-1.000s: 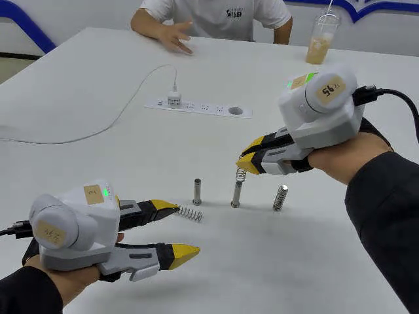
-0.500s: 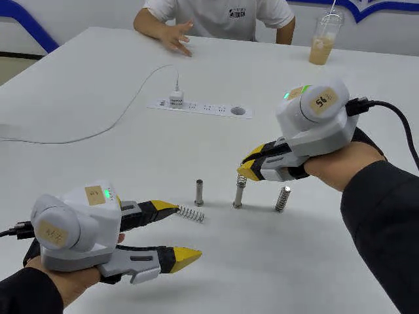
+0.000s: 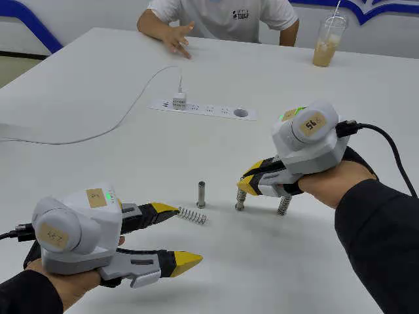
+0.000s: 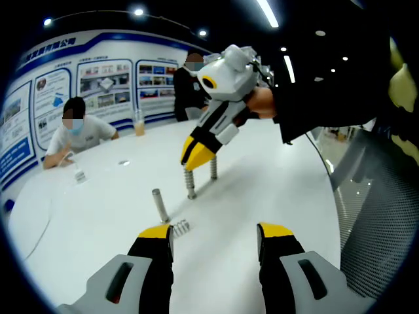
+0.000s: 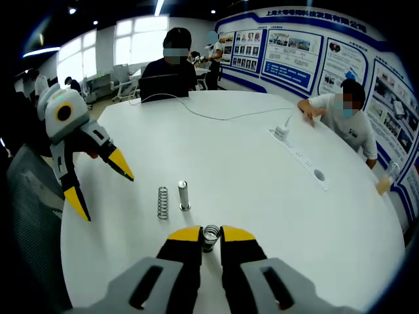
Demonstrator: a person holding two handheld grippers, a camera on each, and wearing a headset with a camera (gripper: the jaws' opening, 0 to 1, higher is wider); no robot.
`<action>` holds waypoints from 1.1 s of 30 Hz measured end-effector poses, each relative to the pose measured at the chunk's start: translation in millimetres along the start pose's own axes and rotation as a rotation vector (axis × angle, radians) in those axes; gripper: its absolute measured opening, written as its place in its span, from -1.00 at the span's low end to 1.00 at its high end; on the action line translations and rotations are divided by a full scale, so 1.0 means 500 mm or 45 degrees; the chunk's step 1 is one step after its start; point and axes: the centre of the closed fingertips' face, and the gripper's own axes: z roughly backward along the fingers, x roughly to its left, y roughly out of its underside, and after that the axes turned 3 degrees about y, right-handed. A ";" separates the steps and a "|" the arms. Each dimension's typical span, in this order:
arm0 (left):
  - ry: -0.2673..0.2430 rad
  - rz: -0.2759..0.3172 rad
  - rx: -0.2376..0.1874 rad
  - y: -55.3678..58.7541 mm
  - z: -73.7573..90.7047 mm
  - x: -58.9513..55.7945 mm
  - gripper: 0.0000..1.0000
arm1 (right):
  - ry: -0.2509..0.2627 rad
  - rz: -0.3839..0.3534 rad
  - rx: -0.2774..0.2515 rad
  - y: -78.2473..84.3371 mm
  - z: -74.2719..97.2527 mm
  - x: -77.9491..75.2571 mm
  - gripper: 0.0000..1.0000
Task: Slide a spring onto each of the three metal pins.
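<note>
Three metal pins stand on the white table (image 3: 98, 144). The left pin (image 3: 201, 194) (image 4: 159, 205) (image 5: 184, 195) is bare. A loose spring (image 3: 192, 215) (image 4: 180, 227) (image 5: 162, 203) lies beside it. My right gripper (image 3: 245, 186) (image 5: 211, 235) is shut on a spring (image 5: 210, 237) low on the middle pin (image 3: 241, 200) (image 4: 189, 183). The right pin (image 3: 283, 204) (image 4: 213, 168) carries a spring. My left gripper (image 3: 177, 235) (image 4: 216, 232) is open and holds nothing, its upper fingertip (image 3: 163, 208) just left of the loose spring.
A white power strip (image 3: 203, 108) (image 5: 298, 156) with a plugged charger and cable lies mid-table. An iced drink cup (image 3: 326, 42) stands at the far right. A person's hand (image 3: 177, 36) rests on the far edge.
My right gripper has come down with the spring, sliding it down the middle pin. The left gripper has stayed put; the head camera has shifted slightly.
</note>
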 end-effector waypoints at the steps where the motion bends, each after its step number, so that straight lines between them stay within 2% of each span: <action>1: 0.000 0.001 0.000 0.000 0.000 0.000 0.05 | -0.002 -0.002 0.006 0.004 -0.004 0.000 -0.77; 12: -0.003 0.006 0.002 0.003 0.002 0.001 0.05 | -0.002 0.003 0.042 0.026 -0.020 0.001 -0.76; 20: -0.005 0.007 0.001 0.004 0.002 0.002 0.05 | 0.003 -0.001 0.034 0.027 -0.018 0.001 -0.70; 25: -0.008 0.007 0.000 0.004 0.002 0.002 0.05 | 0.028 0.004 -0.006 0.010 0.001 -0.002 -0.65; 28: -0.009 0.006 -0.001 0.003 0.001 0.002 0.05 | 0.041 0.017 -0.044 -0.011 0.016 0.003 -0.65; 33: -0.010 0.006 0.000 0.004 0.001 0.003 0.05 | 0.025 0.041 -0.085 -0.035 0.021 0.029 -0.65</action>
